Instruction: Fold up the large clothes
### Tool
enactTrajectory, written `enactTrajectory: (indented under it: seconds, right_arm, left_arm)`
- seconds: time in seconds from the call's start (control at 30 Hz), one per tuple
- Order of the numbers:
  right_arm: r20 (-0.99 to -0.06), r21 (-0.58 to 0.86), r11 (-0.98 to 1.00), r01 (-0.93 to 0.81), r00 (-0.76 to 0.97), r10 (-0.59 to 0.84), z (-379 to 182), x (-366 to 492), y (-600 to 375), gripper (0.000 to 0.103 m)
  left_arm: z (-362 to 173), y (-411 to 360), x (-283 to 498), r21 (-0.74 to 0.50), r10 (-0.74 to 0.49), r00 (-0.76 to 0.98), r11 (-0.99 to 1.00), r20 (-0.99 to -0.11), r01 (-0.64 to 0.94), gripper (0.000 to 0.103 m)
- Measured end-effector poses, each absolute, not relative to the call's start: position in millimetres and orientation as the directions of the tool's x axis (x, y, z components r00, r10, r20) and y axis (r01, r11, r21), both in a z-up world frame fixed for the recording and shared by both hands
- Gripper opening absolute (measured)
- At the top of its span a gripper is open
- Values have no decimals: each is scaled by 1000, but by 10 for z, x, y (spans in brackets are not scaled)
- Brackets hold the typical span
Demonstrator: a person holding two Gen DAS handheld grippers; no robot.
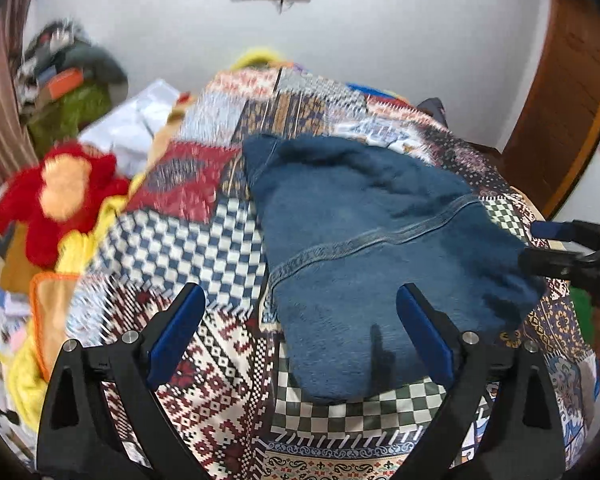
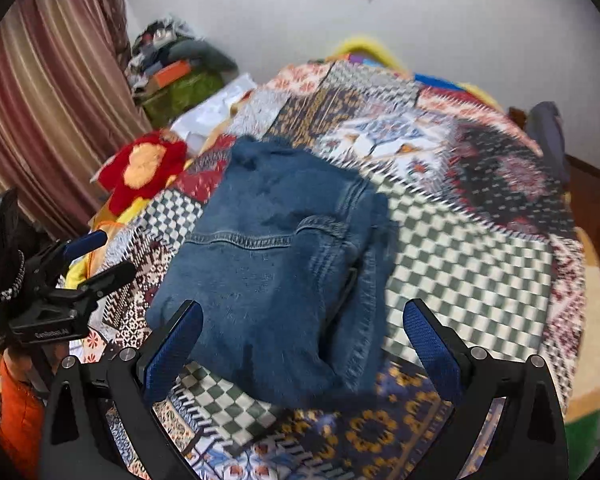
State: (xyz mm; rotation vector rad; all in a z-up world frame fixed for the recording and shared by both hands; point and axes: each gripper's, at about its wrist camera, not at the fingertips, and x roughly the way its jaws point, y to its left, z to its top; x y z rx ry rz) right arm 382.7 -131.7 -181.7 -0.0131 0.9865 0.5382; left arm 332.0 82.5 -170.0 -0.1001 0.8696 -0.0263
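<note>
Patchwork bedspread (image 1: 204,240) bears folded blue denim garment (image 1: 364,240).

The left gripper (image 1: 300,332) points downward, its blue-padded jaws spread wide with nothing between them. The right gripper (image 2: 302,344) tilts down likewise, jaws wide apart and empty, both grippers side by side

1. A patchwork bedspread (image 1: 220,240) covers the bed.
2. A red plush toy (image 1: 60,196) lies at its left edge, on yellow cloth (image 1: 76,248).
3. A striped curtain (image 2: 48,120) hangs at the left.
4. A clutter pile (image 2: 172,76) sits by the white wall (image 1: 380,40).
5. A wooden door (image 1: 568,120) stands at the right.
</note>
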Motion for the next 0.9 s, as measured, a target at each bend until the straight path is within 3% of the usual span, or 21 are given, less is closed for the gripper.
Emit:
enactTrajectory:
  seconds: [0.2,0.4,0.57,0.7,0.9]
  right_arm:
    - [-883,131,907,-401,368,290,-2304,4145,-1249,100]
    - [-872,274,899,-342,307,382,-2462,4132,-1674,100]
    - [-867,285,906,-314,319,384,-2368,4026,-1858,100]
    - [-866,189,918,-348,381,322,-2147,3898,-1843,100]
    - [-827,137,920,-367,470,310,-1821,3855,-1834,100]
  left_arm:
    - [-2069,876,3340,-103,-70,579,994,-812,-23,98]
    - [-2199,1037,3162,-166,-110,580,985,-807,-44,103]
    - [-2174,1229,3048,-60,27,573,989,-819,-132,102]
    - [-2032,1362,3017,-26,72,591,987,-803,-156,102]
    - [-1747,1284,3197,-20,38,658,997,-752,-79,102]
